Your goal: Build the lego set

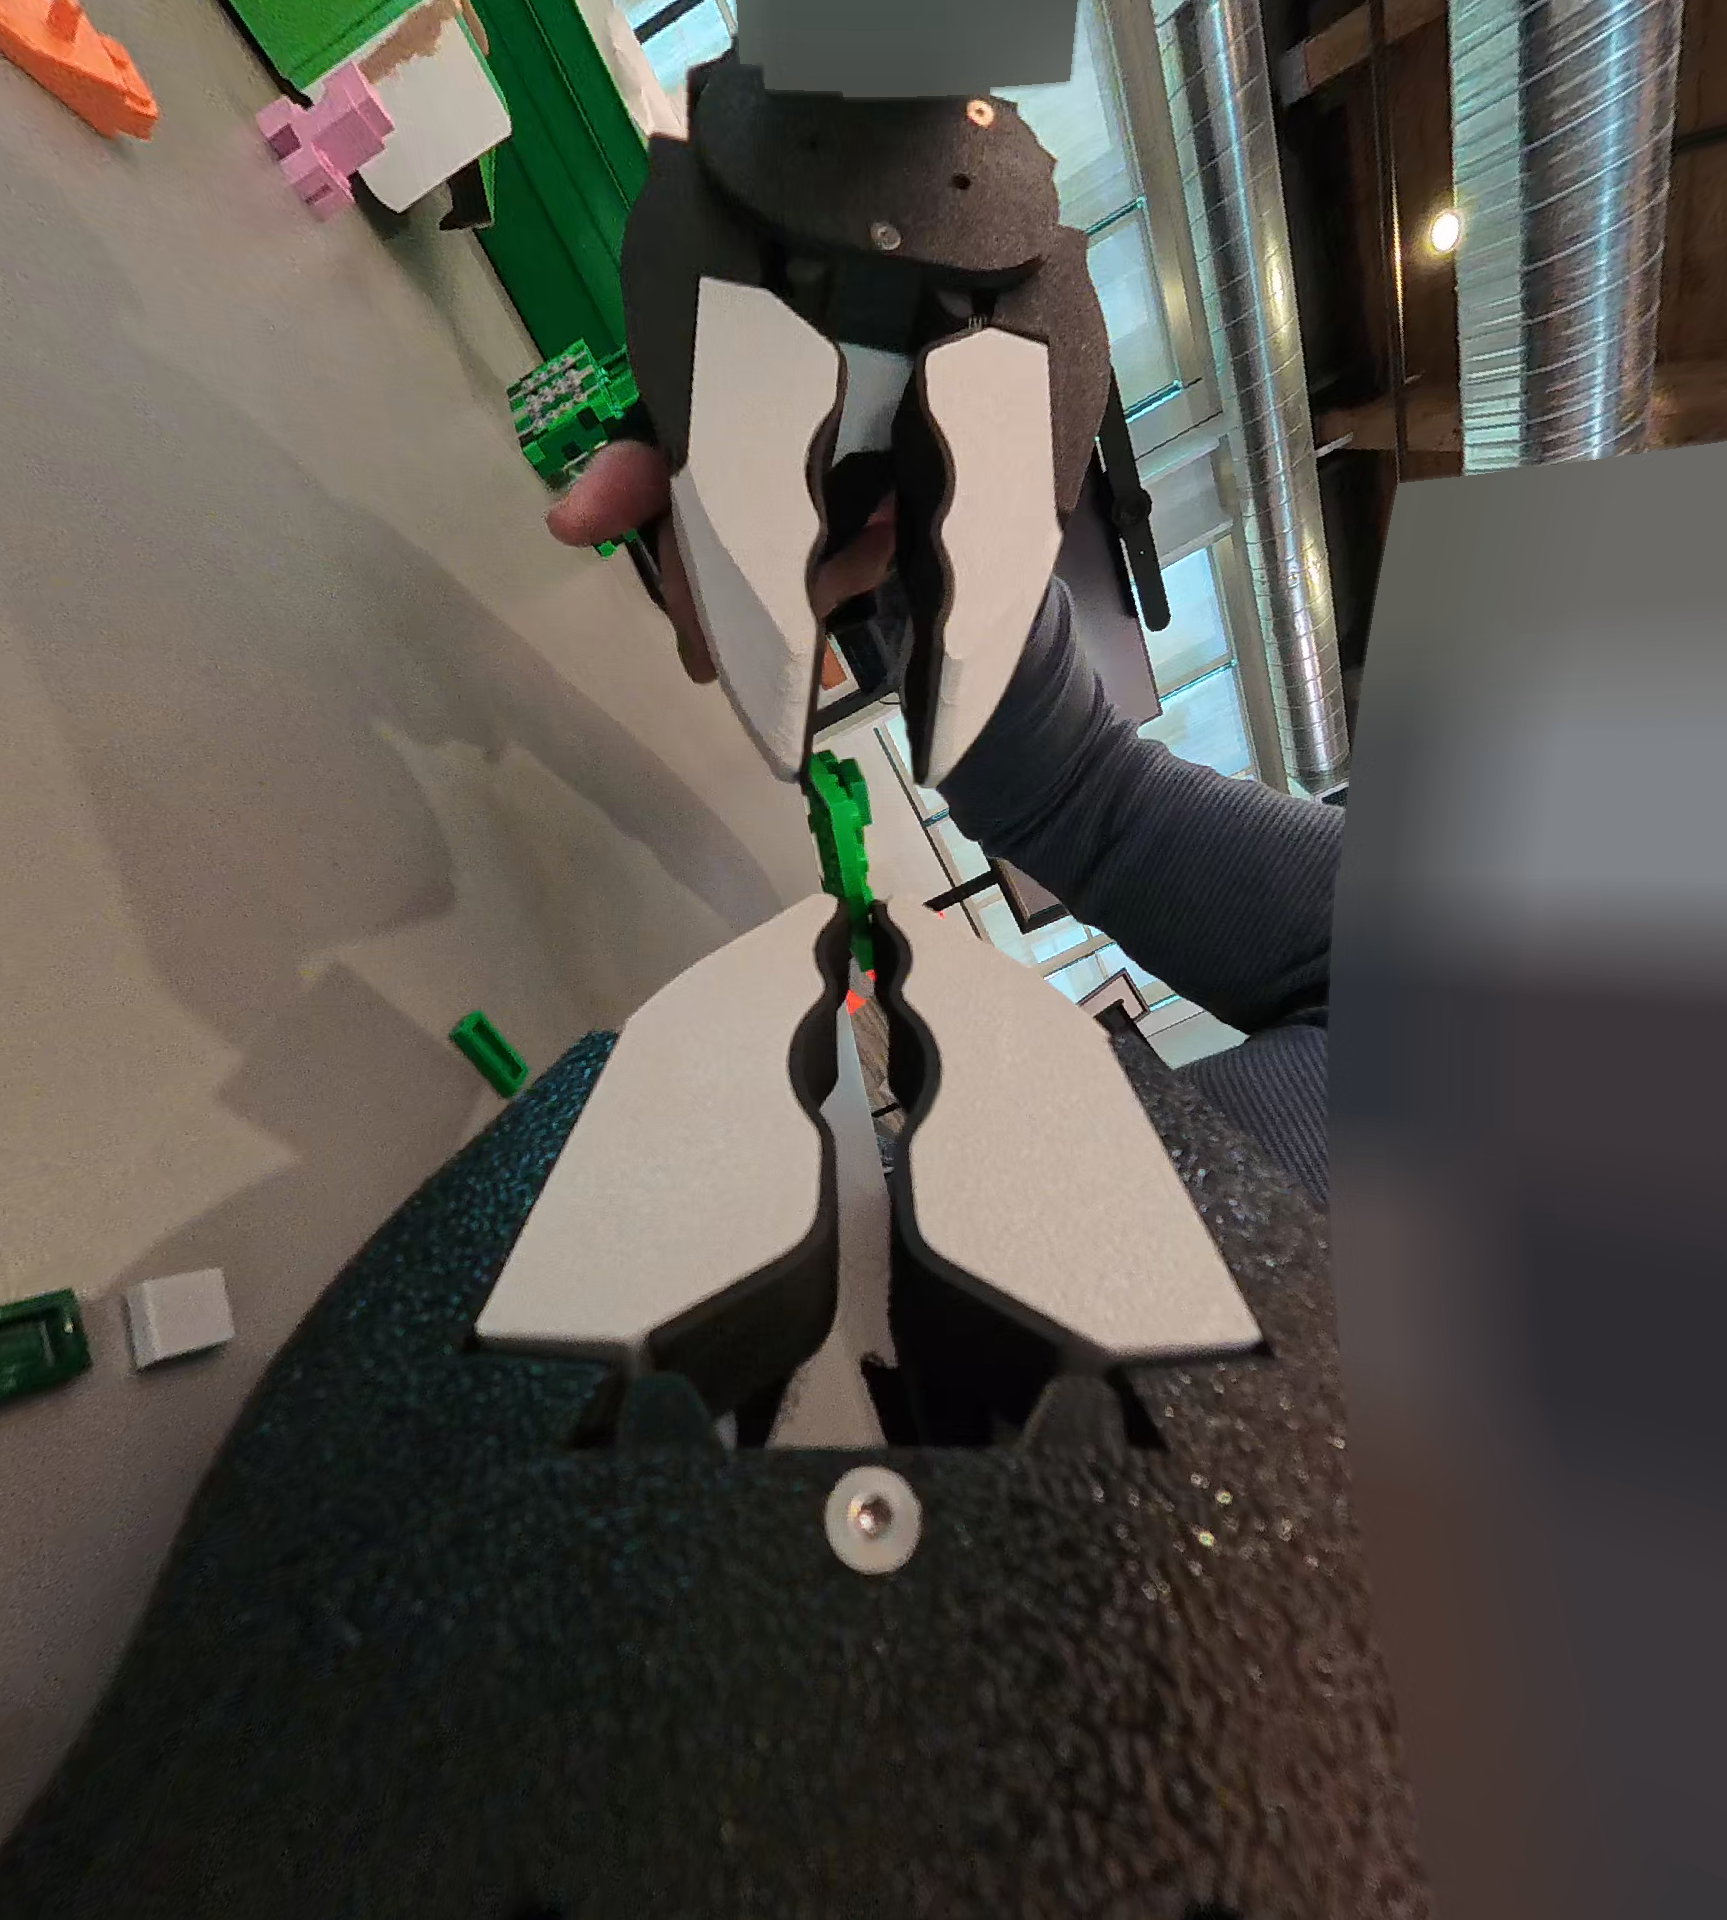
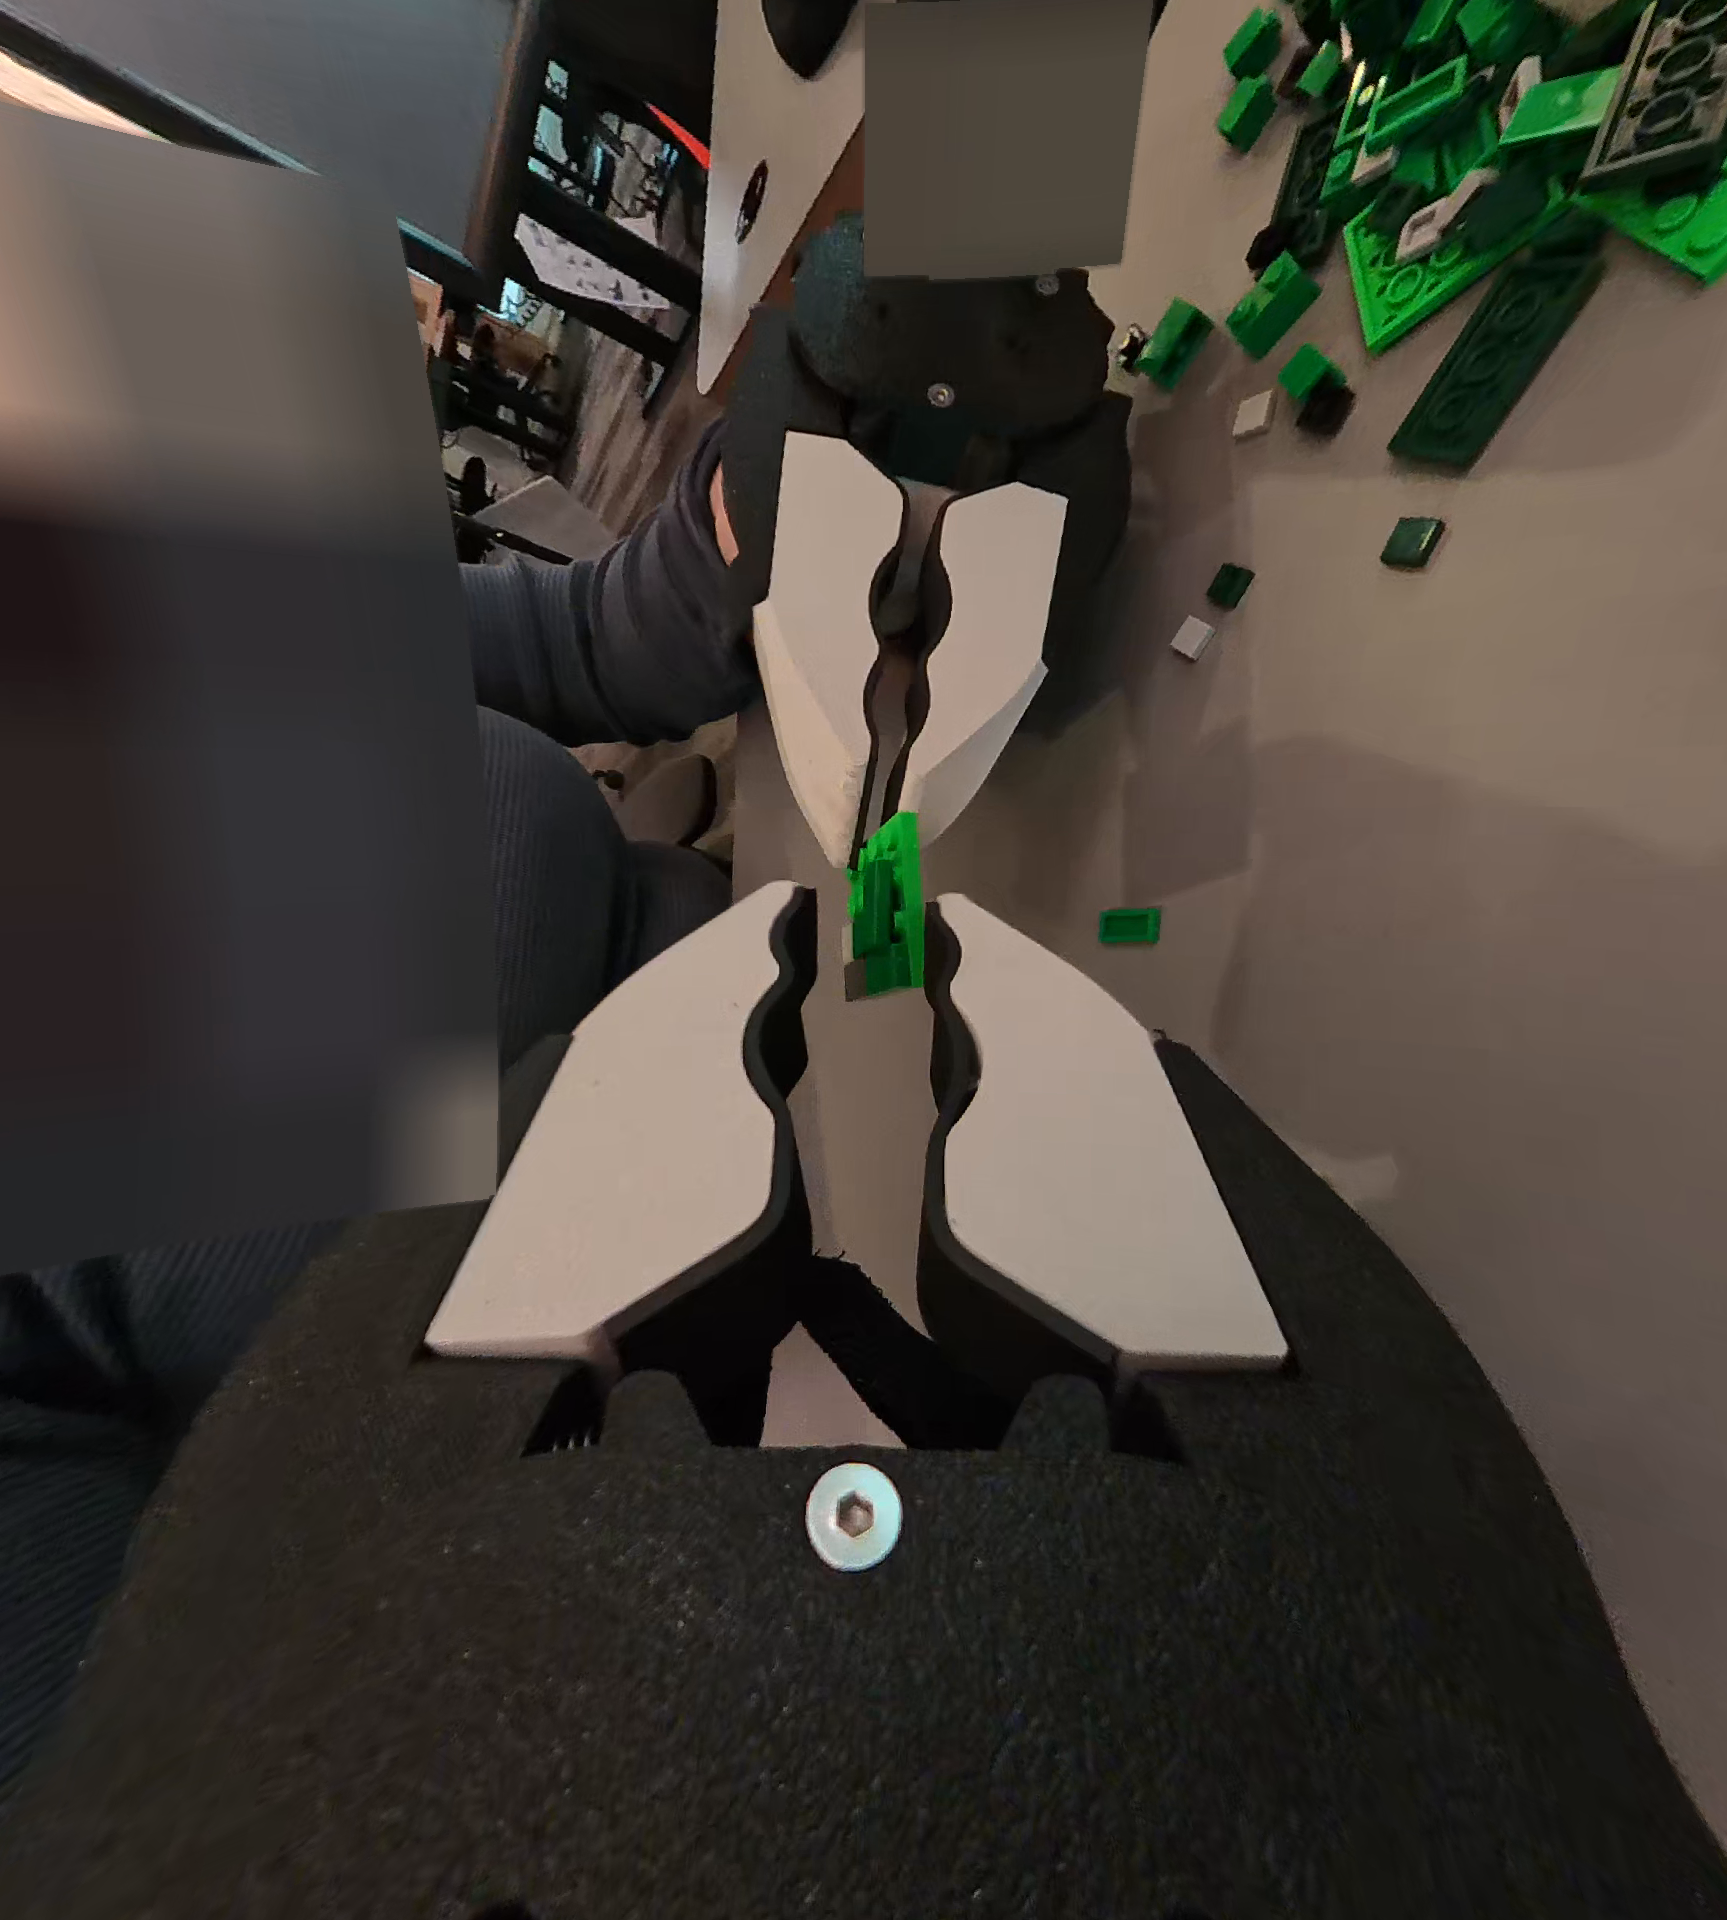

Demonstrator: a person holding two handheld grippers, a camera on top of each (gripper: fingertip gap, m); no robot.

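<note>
Clearly, the left tool [image 1: 854, 920] clamps the green lego piece [image 1: 843, 842]; the right tool [image 2: 874, 909], jaws apart, flanks its other end.

Left tongs [image 1: 854, 925]: tips pinched nearly together, clamping, pointed at the opposite pair. Right tongs [image 2: 869, 914]: tips parted, pointed back tip to tip, just beside the left pair. Dark ribbed sleeve [image 1: 1150, 862] behind the far tongs; bare fingers [image 1: 599, 499] wrap its handle.

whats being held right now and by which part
A small green lego assembly: the left gripper pinches one end. The right gripper is open around its other end, not clamping it.
</note>
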